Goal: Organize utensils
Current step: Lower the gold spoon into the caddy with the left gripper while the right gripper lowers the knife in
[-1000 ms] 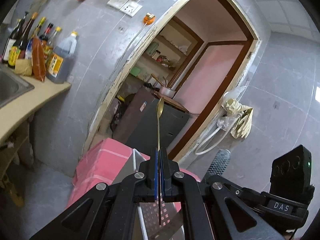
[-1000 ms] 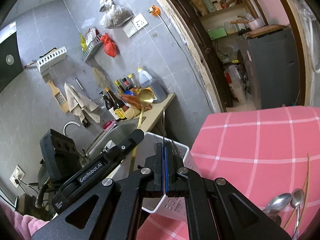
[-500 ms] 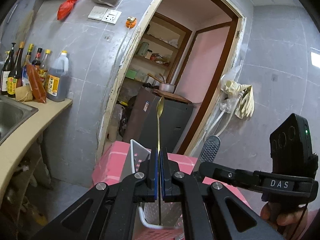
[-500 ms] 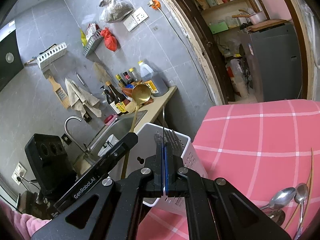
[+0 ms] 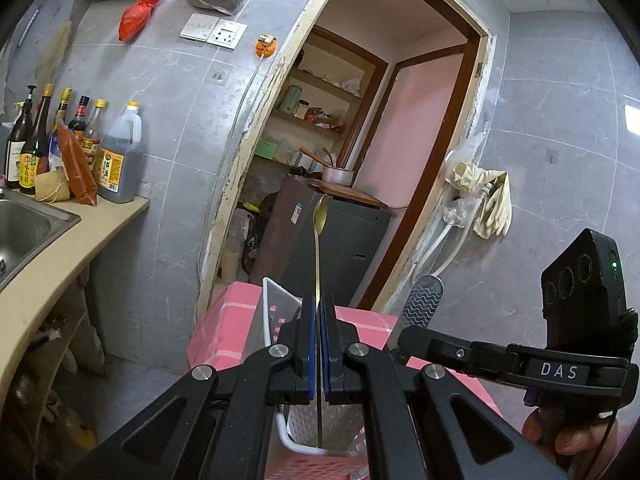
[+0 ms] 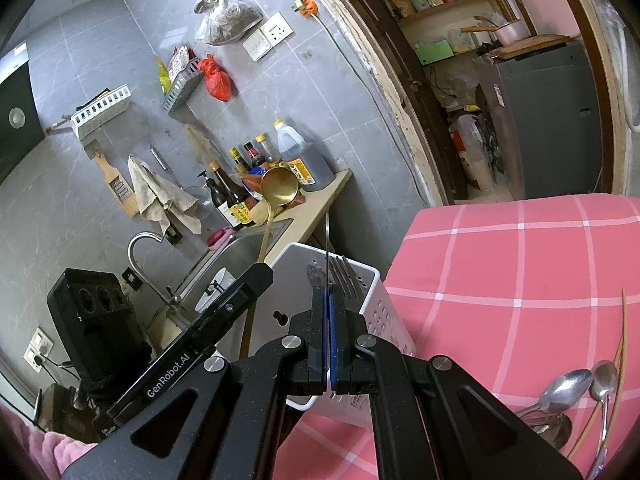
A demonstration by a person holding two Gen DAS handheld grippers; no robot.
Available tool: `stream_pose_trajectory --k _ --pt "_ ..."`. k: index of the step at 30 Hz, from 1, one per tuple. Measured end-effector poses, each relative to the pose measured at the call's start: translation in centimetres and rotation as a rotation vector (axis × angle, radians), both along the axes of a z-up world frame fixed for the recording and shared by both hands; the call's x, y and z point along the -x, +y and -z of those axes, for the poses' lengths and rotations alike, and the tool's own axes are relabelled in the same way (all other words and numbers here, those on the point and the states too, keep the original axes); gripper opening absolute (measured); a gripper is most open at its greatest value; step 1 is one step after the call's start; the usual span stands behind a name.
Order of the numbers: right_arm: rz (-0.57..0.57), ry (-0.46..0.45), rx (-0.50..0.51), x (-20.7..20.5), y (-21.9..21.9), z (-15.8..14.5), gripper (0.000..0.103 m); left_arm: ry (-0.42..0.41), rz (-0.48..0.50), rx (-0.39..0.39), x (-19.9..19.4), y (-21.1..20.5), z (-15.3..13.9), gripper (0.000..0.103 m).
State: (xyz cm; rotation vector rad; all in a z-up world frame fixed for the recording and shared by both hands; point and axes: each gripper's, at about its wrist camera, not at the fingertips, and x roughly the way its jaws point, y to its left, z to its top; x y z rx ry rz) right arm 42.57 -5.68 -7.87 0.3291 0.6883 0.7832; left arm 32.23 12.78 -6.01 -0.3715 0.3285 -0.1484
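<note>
My left gripper point(image 5: 317, 308) is shut on a gold spoon point(image 5: 319, 216), held upright with its bowl up and its lower end inside the white perforated utensil basket point(image 5: 276, 304). The same spoon point(image 6: 279, 190) shows in the right wrist view above the basket point(image 6: 376, 312). My right gripper point(image 6: 329, 294) is shut on a thin flat silver utensil point(image 6: 327, 240), seen edge-on, upright over the basket; its patterned handle point(image 5: 422, 300) shows in the left wrist view. A fork point(image 6: 345, 276) stands in the basket. Loose silver spoons point(image 6: 568, 390) lie on the pink checked cloth point(image 6: 520, 264).
A counter with a steel sink point(image 5: 24, 224) and several sauce bottles point(image 5: 116, 152) is on the left. A doorway point(image 5: 360, 152) behind leads to a dark cabinet point(image 5: 344, 248). A tap point(image 6: 140, 248) stands by the sink.
Both grippers have levelled out and come lower over the basket. The spoon's lower end now reaches deeper into the basket. The fork's tines have come into view beside my right gripper.
</note>
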Motion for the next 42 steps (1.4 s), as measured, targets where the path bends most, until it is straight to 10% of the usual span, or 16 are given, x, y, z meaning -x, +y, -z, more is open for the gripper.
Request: stream_pose_trajectory --k 42 --pt "0.021 0.05 -0.011 0.7 -1.0 0.7 0.006 -0.008 -0.004 -0.046 0.4 -0.6 -0.2 0.003"
